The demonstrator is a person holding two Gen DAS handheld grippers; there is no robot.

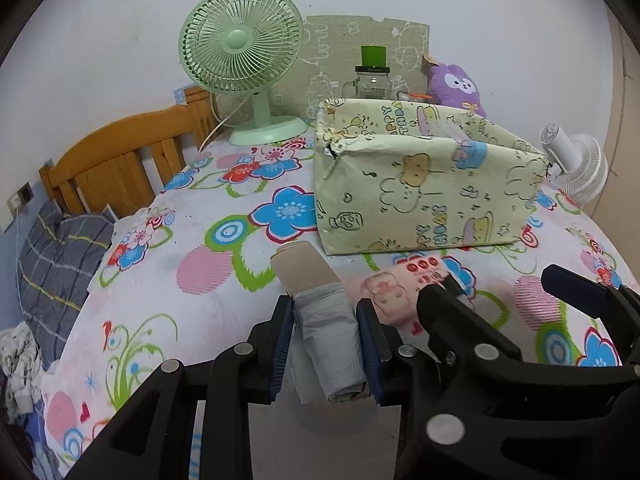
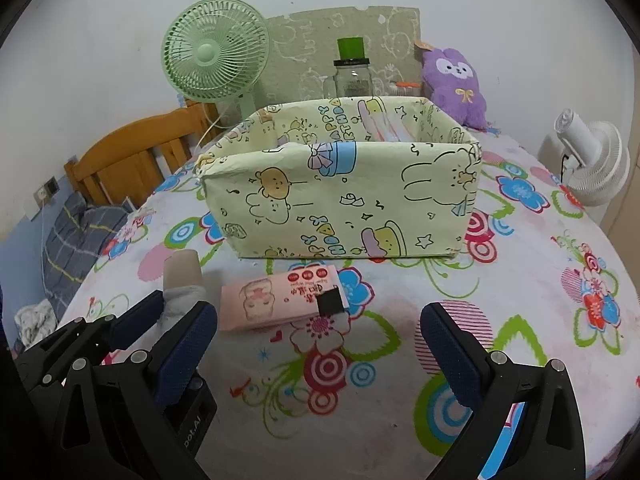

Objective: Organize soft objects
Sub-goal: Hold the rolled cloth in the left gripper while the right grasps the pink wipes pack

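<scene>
Left gripper (image 1: pixel 326 344): your jaws clamp the grey roll (image 1: pixel 328 332), lifted above the floral cloth (image 1: pixel 224 320).
Right gripper (image 2: pixel 316 344): your jaws stand wide, empty.
Pink pack (image 2: pixel 280 298): between grippers and box (image 2: pixel 344 200); open cloth around.
Hidden: box's contents.

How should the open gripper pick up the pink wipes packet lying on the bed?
Grip the pink packet across its short width, near the middle, coming down from above. It lies flat and long, sideways to the right gripper, whose jaws look wide enough to span it.
</scene>
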